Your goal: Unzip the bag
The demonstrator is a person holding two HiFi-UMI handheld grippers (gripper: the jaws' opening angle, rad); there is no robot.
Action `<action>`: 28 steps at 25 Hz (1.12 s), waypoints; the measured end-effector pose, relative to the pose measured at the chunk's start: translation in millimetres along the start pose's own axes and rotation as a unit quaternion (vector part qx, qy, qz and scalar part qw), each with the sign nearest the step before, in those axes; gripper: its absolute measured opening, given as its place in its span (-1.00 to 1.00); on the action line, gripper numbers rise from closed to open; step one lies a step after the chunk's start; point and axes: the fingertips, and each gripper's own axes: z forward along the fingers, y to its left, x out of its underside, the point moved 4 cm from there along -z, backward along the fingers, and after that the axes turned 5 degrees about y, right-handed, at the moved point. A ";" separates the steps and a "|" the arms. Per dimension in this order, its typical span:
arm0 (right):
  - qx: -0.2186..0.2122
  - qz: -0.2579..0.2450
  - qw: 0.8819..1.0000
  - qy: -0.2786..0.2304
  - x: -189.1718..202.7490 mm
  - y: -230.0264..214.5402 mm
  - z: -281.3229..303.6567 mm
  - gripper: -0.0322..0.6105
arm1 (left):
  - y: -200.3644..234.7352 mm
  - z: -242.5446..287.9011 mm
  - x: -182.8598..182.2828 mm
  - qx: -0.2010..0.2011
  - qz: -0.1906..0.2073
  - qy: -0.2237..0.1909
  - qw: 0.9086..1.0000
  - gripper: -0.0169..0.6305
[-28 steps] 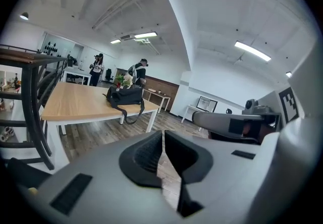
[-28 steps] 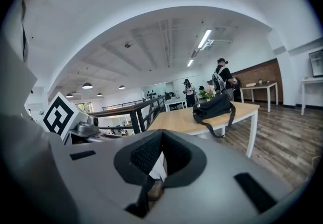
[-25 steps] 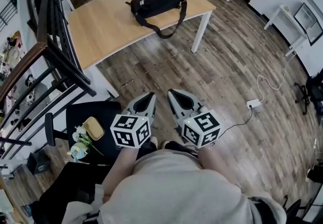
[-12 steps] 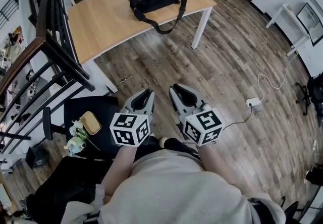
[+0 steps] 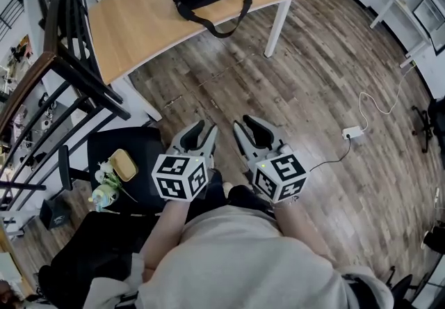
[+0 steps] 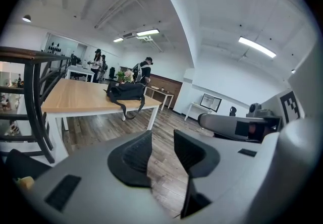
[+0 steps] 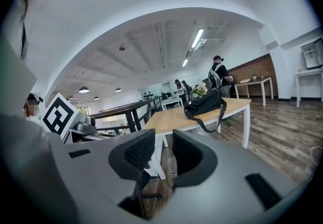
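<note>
Looked like an open-plan office or studio. Had a plank wood floor, a light-topped table on white legs with more tables behind it, strip lights on a high white ceiling, a monitor on a side table, a dark stair railing, and several people standing at the back.
</note>
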 end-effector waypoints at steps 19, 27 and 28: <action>0.003 -0.011 1.000 0.013 -63.1 -54.8 154.1 -0.55 | 117.3 104.7 -82.9 -0.010 -0.030 -0.003 0.999 -0.50; 0.019 -0.019 1.000 -0.006 -110.3 -81.5 234.1 -0.53 | 178.5 155.6 -147.6 0.001 -0.010 -0.016 1.000 -0.50; 0.020 -0.019 1.000 -0.010 -115.2 -83.6 241.8 -0.53 | 183.9 160.4 -153.6 0.004 -0.008 -0.016 1.000 -0.50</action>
